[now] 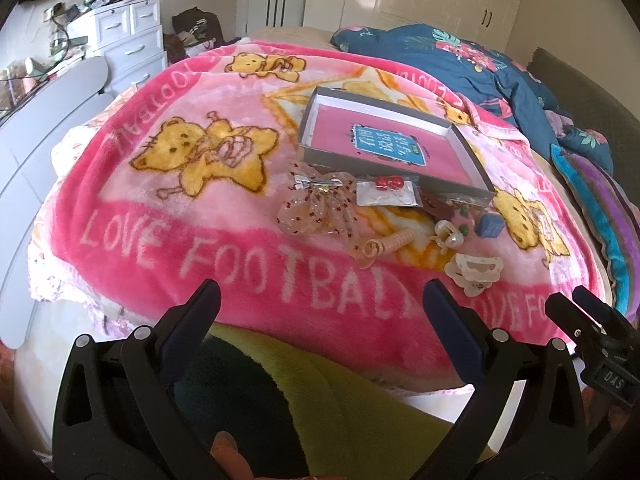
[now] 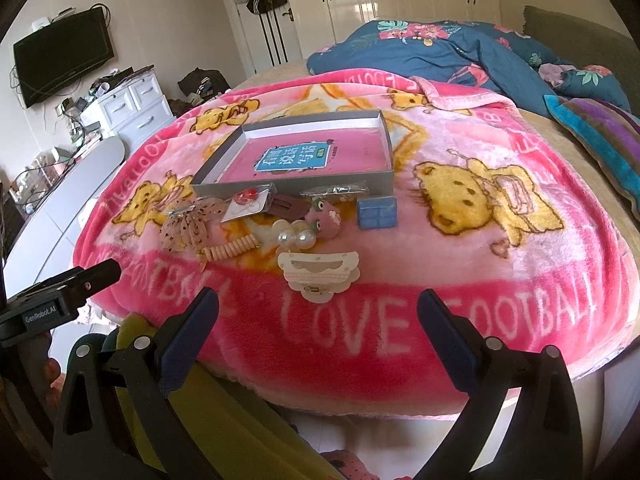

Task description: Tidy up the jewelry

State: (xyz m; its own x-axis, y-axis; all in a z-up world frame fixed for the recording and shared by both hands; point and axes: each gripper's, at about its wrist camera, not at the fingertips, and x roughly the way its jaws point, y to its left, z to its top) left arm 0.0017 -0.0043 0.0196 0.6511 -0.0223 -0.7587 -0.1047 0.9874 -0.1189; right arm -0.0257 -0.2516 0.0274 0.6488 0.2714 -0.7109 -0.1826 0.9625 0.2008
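Both grippers are hovering off the near edge of the pink blanket (image 2: 460, 240) covering the bed, fingers spread wide and holding nothing: the left gripper (image 1: 320, 312) is hanging over the "FOOTBALL" lettering, and the right gripper (image 2: 318, 312) is facing the word "LOVE". The jewelry is lying in a loose cluster on the blanket between that near edge and the open grey box (image 2: 384, 132), which is sitting farther in with a pink and blue printed card lining its floor. Nothing appears to be sitting in the box yet, so the sorting is probably only starting. The cream claw clip (image 2: 318, 272) is lying nearest to the near edge, almost straight ahead of the right gripper and just beyond its fingertips, with its long axis running across the view, roughly parallel to the blanket's near edge. From the left gripper the same clip (image 1: 474, 272) is lying ahead and off to the right, so the right hand looks better placed. Behind the clip, a pearl clip (image 2: 294, 238), a coiled hair tie (image 2: 230, 250), a spotted sheer bow (image 2: 184, 226), a small blue box (image 2: 378, 212) and a carded red piece (image 2: 244, 204) are crowding the box's near wall.
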